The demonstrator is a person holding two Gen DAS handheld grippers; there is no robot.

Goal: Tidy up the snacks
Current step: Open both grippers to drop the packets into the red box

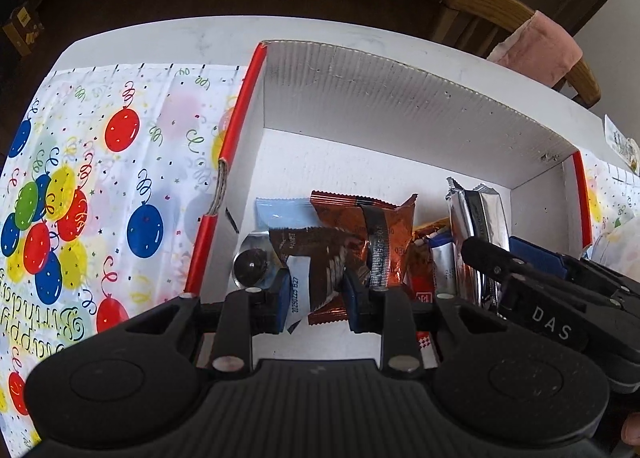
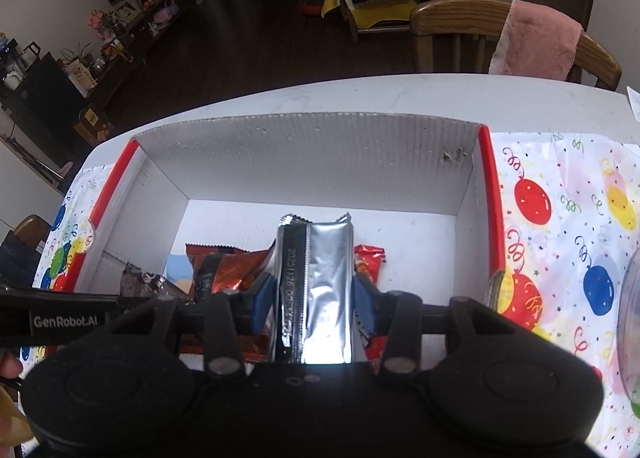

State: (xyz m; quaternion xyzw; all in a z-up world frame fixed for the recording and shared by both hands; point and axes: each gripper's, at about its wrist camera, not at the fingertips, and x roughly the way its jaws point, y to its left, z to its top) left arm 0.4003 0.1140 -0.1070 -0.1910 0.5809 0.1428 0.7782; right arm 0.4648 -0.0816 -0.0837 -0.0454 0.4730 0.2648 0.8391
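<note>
Left jaws grip a crinkled brown packet (image 1: pixel 316 258); right jaws pinch a silver packet (image 2: pixel 316 290).

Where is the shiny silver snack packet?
The silver packet sits between the right gripper pads, over the white box, beside the orange packet.

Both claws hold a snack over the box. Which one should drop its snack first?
Probably the right claw. Its silver packet hangs over bare box floor. The left claw holds a brown packet right above other snacks.
</note>
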